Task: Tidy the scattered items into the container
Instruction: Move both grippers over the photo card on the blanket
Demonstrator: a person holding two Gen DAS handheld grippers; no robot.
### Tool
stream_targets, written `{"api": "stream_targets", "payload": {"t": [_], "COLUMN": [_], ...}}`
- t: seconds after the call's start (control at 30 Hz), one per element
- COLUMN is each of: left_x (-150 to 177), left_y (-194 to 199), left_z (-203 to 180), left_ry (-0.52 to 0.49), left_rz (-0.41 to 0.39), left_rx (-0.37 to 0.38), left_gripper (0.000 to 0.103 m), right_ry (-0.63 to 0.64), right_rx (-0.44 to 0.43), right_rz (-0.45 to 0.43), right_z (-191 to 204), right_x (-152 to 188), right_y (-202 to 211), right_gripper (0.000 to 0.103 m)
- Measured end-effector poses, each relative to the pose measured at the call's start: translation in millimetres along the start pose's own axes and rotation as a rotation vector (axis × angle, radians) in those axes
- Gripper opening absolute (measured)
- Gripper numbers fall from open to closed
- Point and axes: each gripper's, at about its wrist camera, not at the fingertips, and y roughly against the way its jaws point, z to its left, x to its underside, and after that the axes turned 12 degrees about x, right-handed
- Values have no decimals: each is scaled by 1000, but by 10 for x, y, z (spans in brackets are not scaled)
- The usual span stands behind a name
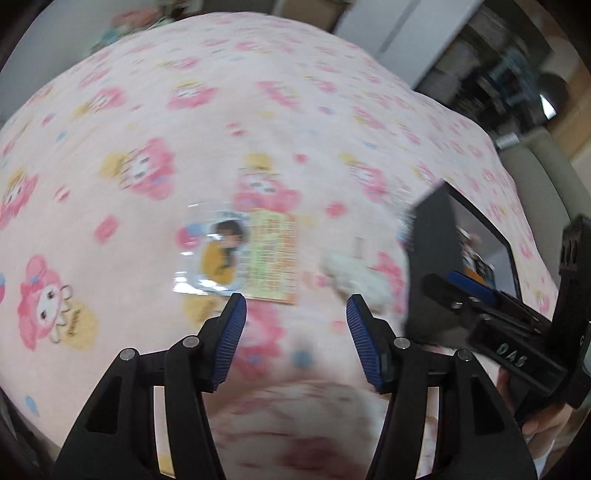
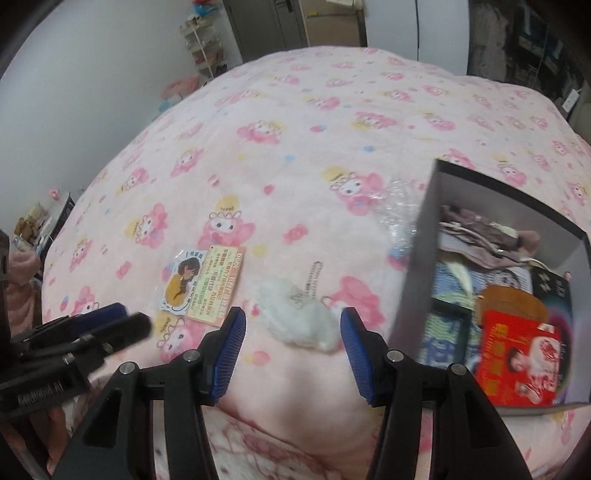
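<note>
A packaged cartoon sticker card (image 1: pixel 242 253) (image 2: pixel 201 284) lies on the pink bedspread. A white fluffy keychain (image 2: pixel 299 317) (image 1: pixel 354 275) lies to its right. A black box (image 2: pixel 424 258) (image 1: pixel 428 258) on the right holds cards and papers. My left gripper (image 1: pixel 295 314) is open, just short of the card. It shows at the left of the right wrist view (image 2: pixel 122 321). My right gripper (image 2: pixel 291 325) is open, just short of the keychain. It shows by the box in the left wrist view (image 1: pixel 454 284).
A crumpled clear wrapper (image 2: pixel 397 210) lies by the box's left wall. The pink patterned bedspread (image 2: pixel 295 129) covers the whole bed. A shelf and wardrobe (image 2: pixel 258 29) stand beyond the far edge. Cluttered items (image 2: pixel 33 225) sit off the left edge.
</note>
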Motion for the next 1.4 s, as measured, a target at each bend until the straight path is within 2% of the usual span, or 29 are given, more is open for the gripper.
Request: {"api": "stream_targets", "payload": {"t": [0.17,0.23,0.33,0.4,0.5,0.63,0.8,0.87,1.03,1.07,1.17,1.23,1.4], "left_x": [-80,-138,-204,-238,-286,-308,-302,-294,-272,-273,-259,-242,-162], "left_y": [-78,-162,-341,-467,-582,-665,-771,-767,-735,-723,-567,-433,-143], "left_z": [489,656,864,948,984,1012,1088,1074,1021,998,901,838,618], "left_ry": [82,103,136,154,161,159,179,174,176,182,185,184,120], "left_rz": [9,17,48,69,78,88,122,135,139,139,112,91,69], "left_rx": [-8,-18,12,26,22,17,9,9,48,50,74,97,93], "left_gripper": [58,58,58,58,58,58,58,58,56,55,52,54,54], "right_ry": [-17,-4,8,-36,-79,-29,8,51,91,98,109,88,61], "right_rx": [-48,-105,-152,-188,-240,-210,-229,-199,-230,-236,-244,-279,-312], "right_rz": [72,143,236,289,314,321,357,374,366,362,314,279,233], "right_z": [155,258,372,388,427,588,742,847,934,952,984,953,911], "right_x": [-119,-146,-160,-167,-213,-275,-254,-225,-248,-254,-260,-252,-229], "right_y": [-320,-538,-826,-1003,-1133,-1222,-1421,-1519,-1506,-1490,-1315,-1155,-835], "right_gripper": [49,49,50,50,50,50,50,50,53,52,42,42,42]}}
